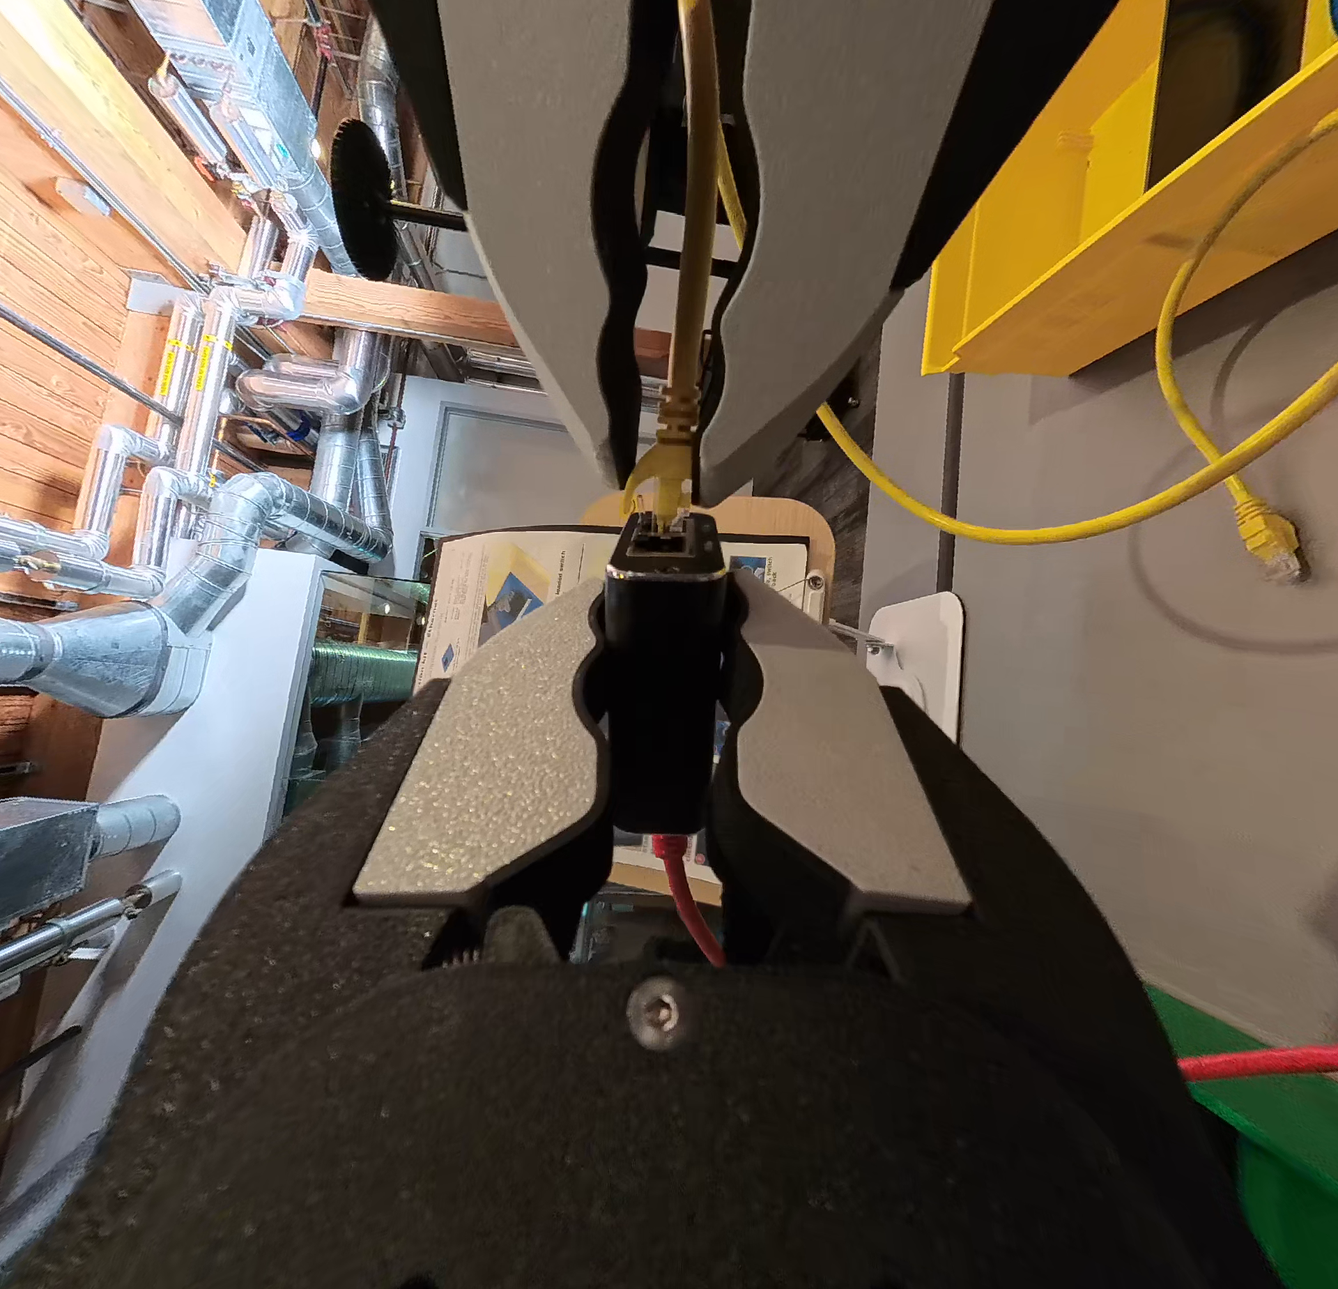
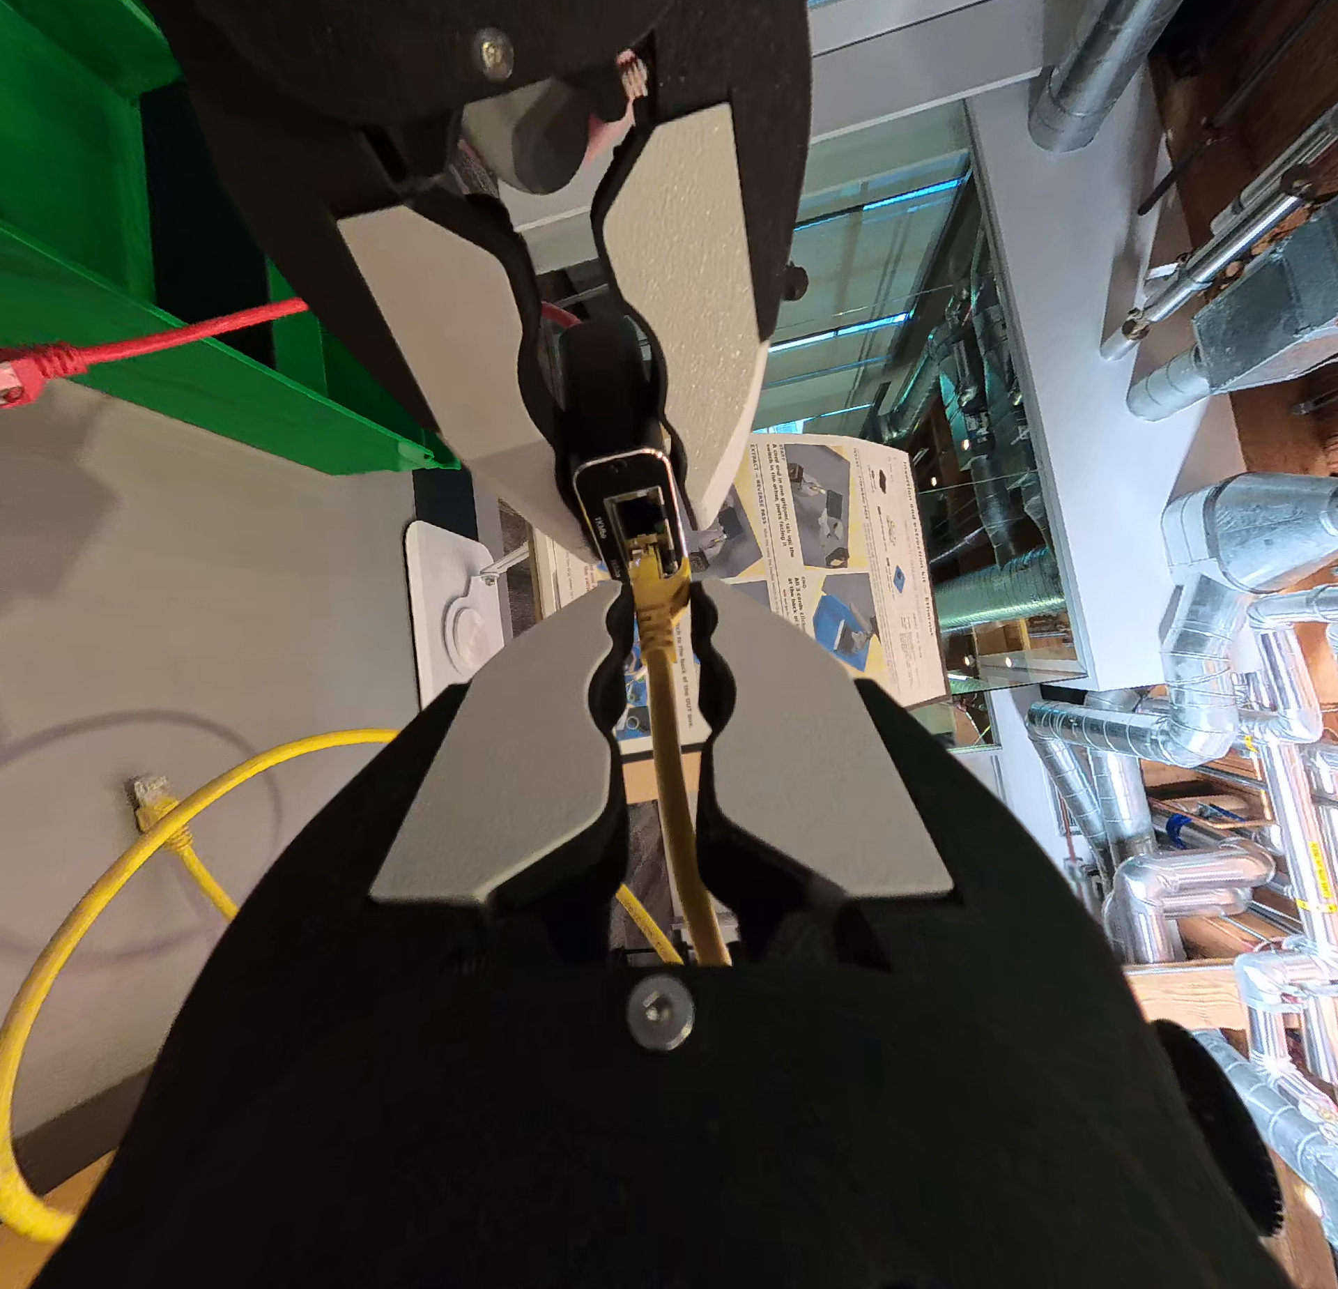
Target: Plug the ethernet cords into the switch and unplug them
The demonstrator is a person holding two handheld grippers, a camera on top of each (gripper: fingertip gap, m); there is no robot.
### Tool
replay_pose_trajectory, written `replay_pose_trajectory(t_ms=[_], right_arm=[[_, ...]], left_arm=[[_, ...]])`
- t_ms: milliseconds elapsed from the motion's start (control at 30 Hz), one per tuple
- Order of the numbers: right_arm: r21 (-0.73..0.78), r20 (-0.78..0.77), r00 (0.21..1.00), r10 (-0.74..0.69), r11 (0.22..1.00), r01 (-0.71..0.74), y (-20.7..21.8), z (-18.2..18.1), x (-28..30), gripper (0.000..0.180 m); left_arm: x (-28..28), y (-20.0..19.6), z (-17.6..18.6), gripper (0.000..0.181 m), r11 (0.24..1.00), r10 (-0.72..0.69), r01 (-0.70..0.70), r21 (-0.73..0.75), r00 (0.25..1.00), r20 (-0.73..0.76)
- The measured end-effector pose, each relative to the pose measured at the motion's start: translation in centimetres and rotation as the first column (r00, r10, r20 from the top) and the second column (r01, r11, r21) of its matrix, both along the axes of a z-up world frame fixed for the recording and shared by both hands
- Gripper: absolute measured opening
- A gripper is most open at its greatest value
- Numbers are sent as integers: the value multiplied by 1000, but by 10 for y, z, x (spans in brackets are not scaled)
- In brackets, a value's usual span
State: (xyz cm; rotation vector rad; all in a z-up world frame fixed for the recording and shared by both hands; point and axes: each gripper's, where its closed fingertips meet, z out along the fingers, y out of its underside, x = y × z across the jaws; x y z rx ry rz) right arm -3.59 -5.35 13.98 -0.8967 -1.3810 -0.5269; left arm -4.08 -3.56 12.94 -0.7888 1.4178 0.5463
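- Right tongs (image 2: 655,602): nearest item in the right wrist view; closed on the yellow cord (image 2: 670,747) just behind its plug (image 2: 655,573), the cord running back between the fingers (image 2: 521,733).
- Left tongs (image 1: 666,646): nearest item in the left wrist view; clamped around the black switch (image 1: 665,675), a small block held lengthwise, open port (image 1: 659,544) facing away from the camera.
- Red cord (image 1: 688,906): entered the rear end of the switch; judged already seated.
- Step in hand: yellow plug tip lay at the port mouth, part-way in; whether insertion or withdrawal could not be told.
- Next move, as judged: if plugging, a straight push along the port axis until the latch catches; if unplugging, the latch tab needs pressing before pulling.
- Pose: both tools were held aloft, nose to nose on one line, tips almost touching.
- Farther off: second yellow plug (image 1: 1271,548) lying loose on the grey table (image 1: 1158,747); yellow bin (image 1: 1086,255) and green bin (image 2: 108,313) at the edges; instruction sheet (image 2: 832,544) beyond.
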Motion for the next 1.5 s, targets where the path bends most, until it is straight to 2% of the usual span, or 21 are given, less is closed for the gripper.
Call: replay_pose_trajectory(t_ms=[233,667,967,1133,1267,1500], right_arm=[[44,11,1000,25,999,-25,-1,0,-2,16],[31,-7,999,52,998,-52,1,-3,-5,16],[-52,32,999,-19,998,20,10,-15,3,15],[-123,84,996,-42,991,52,14,-28,7,15],[-94,-8,999,41,995,-41,16,-20,-2,16],[-91,-41,997,68,993,-71,9,-14,0,19]], left_arm=[[0,-1,0,26,1000,-4,4,-9,1000,1],[-4,1,-2,26,1000,10,-10,-11,1000,-19],[3,13,-13,27,994,6,-6,-106,1000,-6],[8,19,-27,27,988,-43,37,-150,998,-35],[-1,18,-19,26,991,-51,48,-122,999,-16],[4,11,-14,26,995,-71,70,-73,997,-5]])
